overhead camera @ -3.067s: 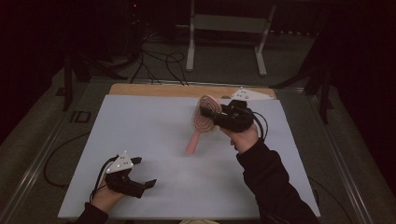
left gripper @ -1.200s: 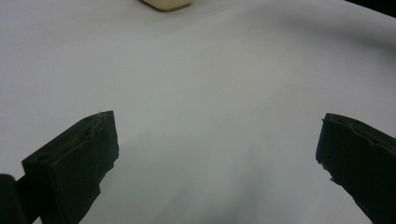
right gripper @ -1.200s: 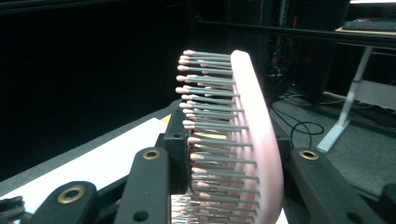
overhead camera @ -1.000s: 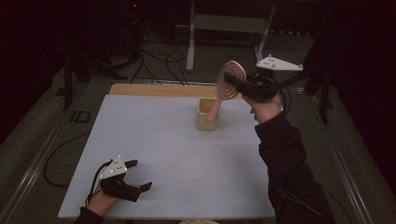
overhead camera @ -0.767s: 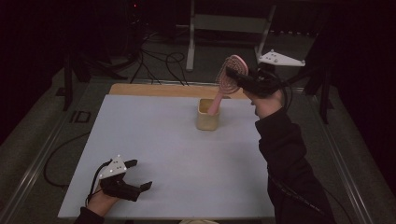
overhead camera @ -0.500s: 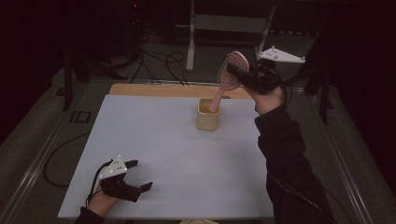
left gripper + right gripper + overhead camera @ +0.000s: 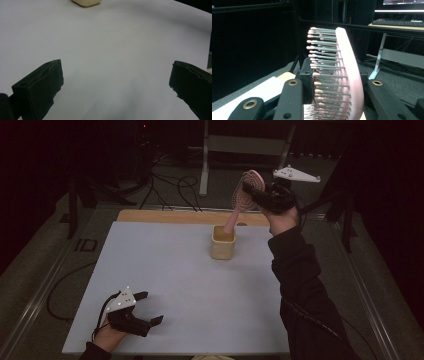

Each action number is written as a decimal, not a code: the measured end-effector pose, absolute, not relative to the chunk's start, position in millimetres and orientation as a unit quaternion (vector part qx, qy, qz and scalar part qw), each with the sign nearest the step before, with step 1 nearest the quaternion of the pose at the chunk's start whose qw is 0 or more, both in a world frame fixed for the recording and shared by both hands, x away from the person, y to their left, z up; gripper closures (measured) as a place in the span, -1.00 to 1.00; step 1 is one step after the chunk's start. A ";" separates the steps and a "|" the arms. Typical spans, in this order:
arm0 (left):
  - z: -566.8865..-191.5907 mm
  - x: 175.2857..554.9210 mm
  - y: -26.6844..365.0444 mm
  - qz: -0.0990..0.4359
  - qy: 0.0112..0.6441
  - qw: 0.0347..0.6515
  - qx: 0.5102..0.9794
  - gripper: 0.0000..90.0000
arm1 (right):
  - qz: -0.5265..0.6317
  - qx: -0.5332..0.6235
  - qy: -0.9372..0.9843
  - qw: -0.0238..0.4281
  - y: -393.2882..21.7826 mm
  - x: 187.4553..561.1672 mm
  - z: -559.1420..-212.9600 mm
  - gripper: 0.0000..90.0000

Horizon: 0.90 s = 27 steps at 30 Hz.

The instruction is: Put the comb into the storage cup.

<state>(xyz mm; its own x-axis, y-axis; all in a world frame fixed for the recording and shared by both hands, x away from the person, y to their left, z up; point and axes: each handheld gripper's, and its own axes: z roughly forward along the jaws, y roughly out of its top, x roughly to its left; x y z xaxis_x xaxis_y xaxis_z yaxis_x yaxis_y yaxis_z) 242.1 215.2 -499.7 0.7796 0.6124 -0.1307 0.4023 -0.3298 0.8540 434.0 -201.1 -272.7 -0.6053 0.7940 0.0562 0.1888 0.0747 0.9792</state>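
A pink hairbrush is held by its head, high over the table's far side. My right gripper is shut on it. The brush slants down and to the left, and the end of its handle dips into the mouth of a cream cup. In the right gripper view the bristled head stands upright between the two jaws, bristles to the left. My left gripper rests at the near left corner of the table, open and with nothing in it. Beyond its fingers, the cup sits at the top edge of the left gripper view.
A white mat covers the table, with a strip of bare wood along its far edge. Behind the table are a metal stand and cables on the dark floor.
The right gripper has lifted the brush from low over the table. Over the last second the brush's head has risen a little, with the handle's end staying at the cup. The left gripper has kept still.
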 end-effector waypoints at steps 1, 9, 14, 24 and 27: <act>-499.5 241.9 215.5 0.108 0.313 0.487 0.808 -1.00 | 0.579 0.358 0.684 0.262 -200.7 434.9 -273.6 0.43; -500.0 241.8 214.8 0.105 0.310 0.485 0.811 -1.00 | 0.583 0.360 0.679 0.265 -196.0 443.1 -285.6 0.43; -500.1 241.4 214.0 0.104 0.310 0.484 0.812 -1.00 | 0.582 0.363 0.679 0.262 -195.2 446.9 -292.1 0.43; -499.6 240.7 213.9 0.104 0.309 0.485 0.812 -1.00 | 0.570 0.371 0.686 0.258 -189.4 455.1 -312.4 0.43; -499.6 240.7 213.9 0.104 0.307 0.484 0.813 -1.00 | 0.571 0.372 0.686 0.255 -188.6 457.1 -317.2 0.43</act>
<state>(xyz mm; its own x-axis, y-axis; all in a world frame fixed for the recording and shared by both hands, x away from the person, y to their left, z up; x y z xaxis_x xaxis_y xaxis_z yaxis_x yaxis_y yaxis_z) 240.7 213.9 -499.6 0.7894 0.6004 -0.1276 0.3982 -0.3426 0.8509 457.1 -188.6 -317.2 -0.5932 0.8015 0.0757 0.2200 0.0710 0.9729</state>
